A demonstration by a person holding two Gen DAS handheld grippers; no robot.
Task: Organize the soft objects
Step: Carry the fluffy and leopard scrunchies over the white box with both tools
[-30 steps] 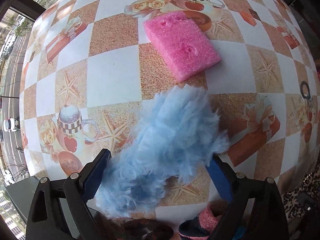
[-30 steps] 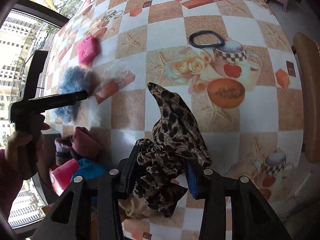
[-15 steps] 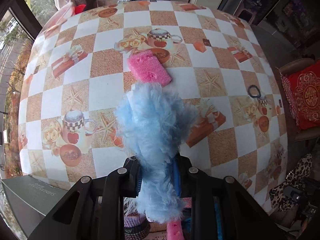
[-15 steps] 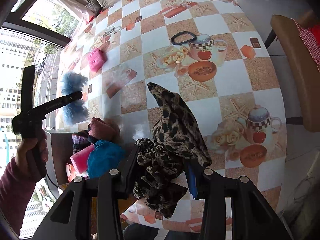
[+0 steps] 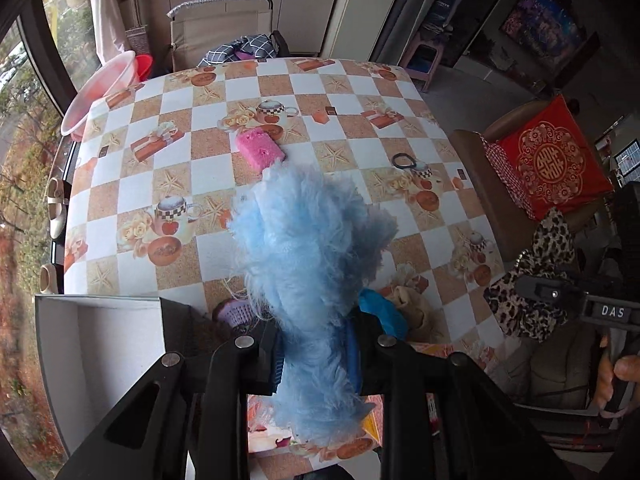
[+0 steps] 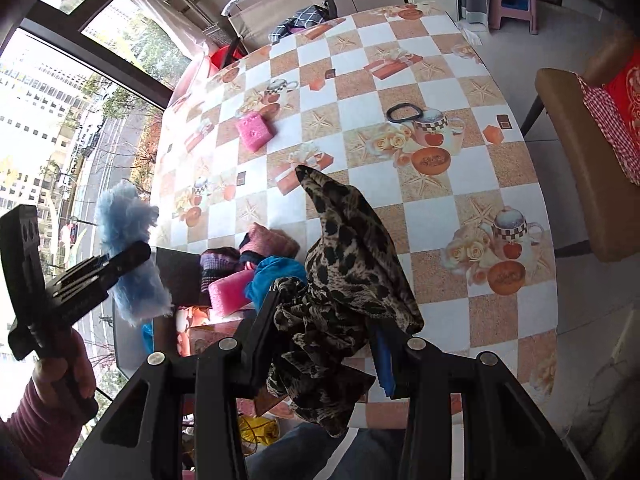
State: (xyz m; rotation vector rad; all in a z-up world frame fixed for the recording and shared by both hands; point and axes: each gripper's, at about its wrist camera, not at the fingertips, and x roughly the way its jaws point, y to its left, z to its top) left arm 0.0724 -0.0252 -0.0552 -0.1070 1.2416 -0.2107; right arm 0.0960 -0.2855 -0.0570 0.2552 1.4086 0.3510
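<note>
My left gripper (image 5: 316, 356) is shut on a fluffy light-blue piece (image 5: 304, 256) and holds it high above the table's near edge; it also shows in the right wrist view (image 6: 128, 264). My right gripper (image 6: 324, 320) is shut on a leopard-print cloth (image 6: 348, 280), lifted off the table; the cloth shows at the right in the left wrist view (image 5: 532, 284). A pink sponge (image 5: 259, 148) lies on the checkered table (image 5: 320, 96). An open box (image 5: 100, 344) at the near edge holds several soft items (image 6: 256, 268).
A black hair tie (image 6: 404, 113) lies on the table's right side. A brown chair with a red cushion (image 5: 552, 160) stands to the right. A pink basin (image 5: 100, 92) and a folding chair (image 5: 224, 36) stand behind the table.
My left gripper closed on the blue fluffy piece and lifted it far up and back from the table. My right gripper also rose with the leopard cloth.
</note>
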